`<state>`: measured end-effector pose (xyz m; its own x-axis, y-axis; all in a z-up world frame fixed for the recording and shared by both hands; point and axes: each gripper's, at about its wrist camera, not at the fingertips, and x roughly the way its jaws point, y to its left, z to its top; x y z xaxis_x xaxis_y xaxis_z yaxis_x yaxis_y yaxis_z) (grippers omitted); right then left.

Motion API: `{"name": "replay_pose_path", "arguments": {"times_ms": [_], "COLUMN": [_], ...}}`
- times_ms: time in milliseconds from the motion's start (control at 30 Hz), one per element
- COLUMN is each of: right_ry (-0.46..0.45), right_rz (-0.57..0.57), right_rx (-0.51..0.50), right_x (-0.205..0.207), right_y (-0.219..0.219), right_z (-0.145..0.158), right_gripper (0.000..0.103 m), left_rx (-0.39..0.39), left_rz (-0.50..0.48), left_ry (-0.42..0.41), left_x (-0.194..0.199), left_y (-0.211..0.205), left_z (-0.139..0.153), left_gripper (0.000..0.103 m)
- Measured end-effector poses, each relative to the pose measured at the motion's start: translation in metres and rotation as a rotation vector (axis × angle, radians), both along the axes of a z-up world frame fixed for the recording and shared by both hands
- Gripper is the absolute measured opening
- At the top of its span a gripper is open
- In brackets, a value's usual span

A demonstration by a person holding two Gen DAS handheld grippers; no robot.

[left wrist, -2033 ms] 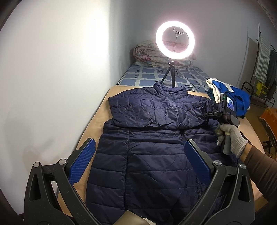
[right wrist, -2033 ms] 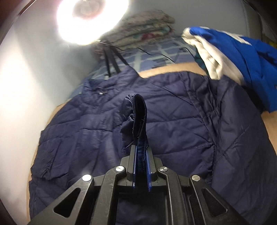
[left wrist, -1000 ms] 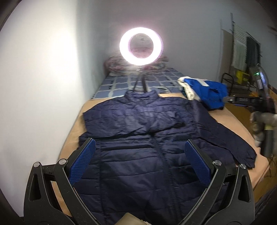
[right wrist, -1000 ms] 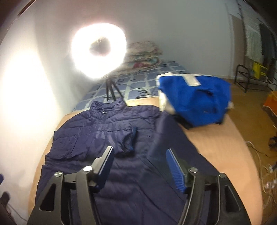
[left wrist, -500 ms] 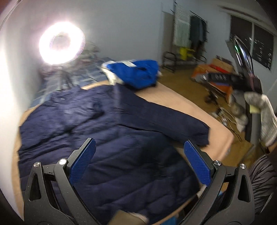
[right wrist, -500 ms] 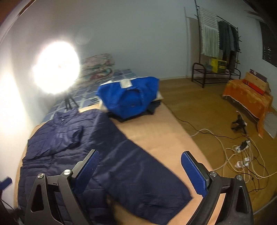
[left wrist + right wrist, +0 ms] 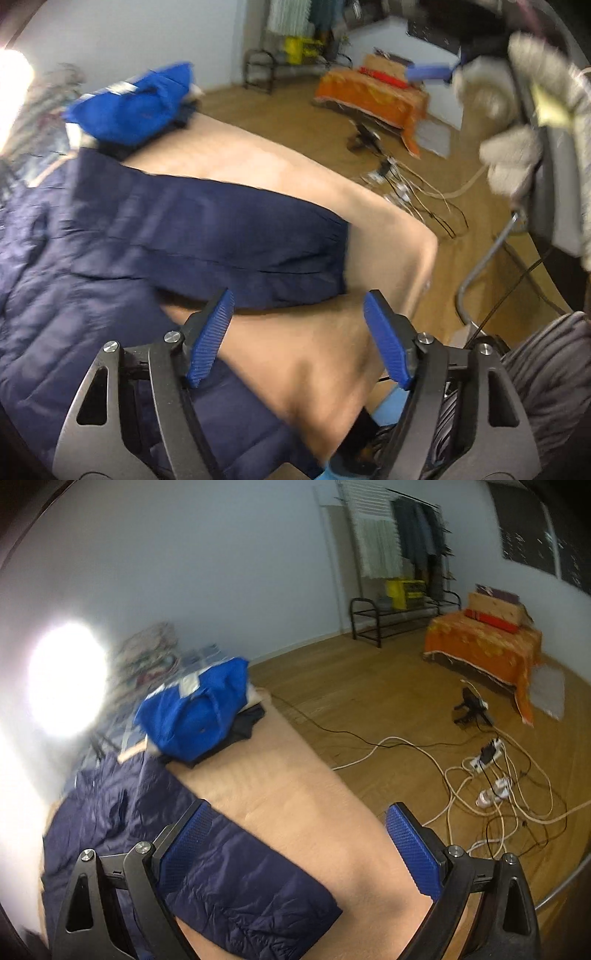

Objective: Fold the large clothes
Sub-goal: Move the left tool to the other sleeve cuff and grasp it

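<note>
Jaws of the left gripper, low in the frame, have just been closing on nothing, the sleeve just beyond. The right gripper is wide and empty. The jacket fills lower left. A shallow pinch may slip off the slick cuff; the blue clothes lie farther.

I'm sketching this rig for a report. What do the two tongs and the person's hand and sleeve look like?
Both the left tongs and the right tongs have black, cut-out frames with silver screws and two blue ribbed pads. The hand holding the right tongs' dark handle wears a light grey knitted glove. A grey ribbed knit sleeve shows at lower right of the left view.
</note>
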<state>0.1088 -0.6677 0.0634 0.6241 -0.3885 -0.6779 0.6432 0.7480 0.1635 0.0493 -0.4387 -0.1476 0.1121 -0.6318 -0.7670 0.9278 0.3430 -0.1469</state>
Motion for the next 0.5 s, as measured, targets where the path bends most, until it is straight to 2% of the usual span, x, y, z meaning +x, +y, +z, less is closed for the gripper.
{"name": "replay_pose_path", "arguments": {"times_ms": [200,367,500], "right_ry": [-0.037,-0.041,-0.043], "right_rz": [-0.085,-0.115,-0.115], "right_rx": [0.046,0.034,0.033], "right_x": [-0.014,-0.021,-0.022], "right_y": [-0.031,-0.039,-0.041], "right_z": [0.003,0.005,0.005], "right_gripper": [0.097,0.097,0.097], "left_rx": [0.079,0.158,0.249], "left_rz": [-0.081,-0.11,-0.09], "left_ry": [0.009,-0.047,-0.115], "left_x": [-0.016,-0.023,-0.022], "left_y": [-0.059,-0.093,-0.115], "left_z": [-0.033,-0.053,-0.074], "left_gripper": [0.075,0.075,0.075]}}
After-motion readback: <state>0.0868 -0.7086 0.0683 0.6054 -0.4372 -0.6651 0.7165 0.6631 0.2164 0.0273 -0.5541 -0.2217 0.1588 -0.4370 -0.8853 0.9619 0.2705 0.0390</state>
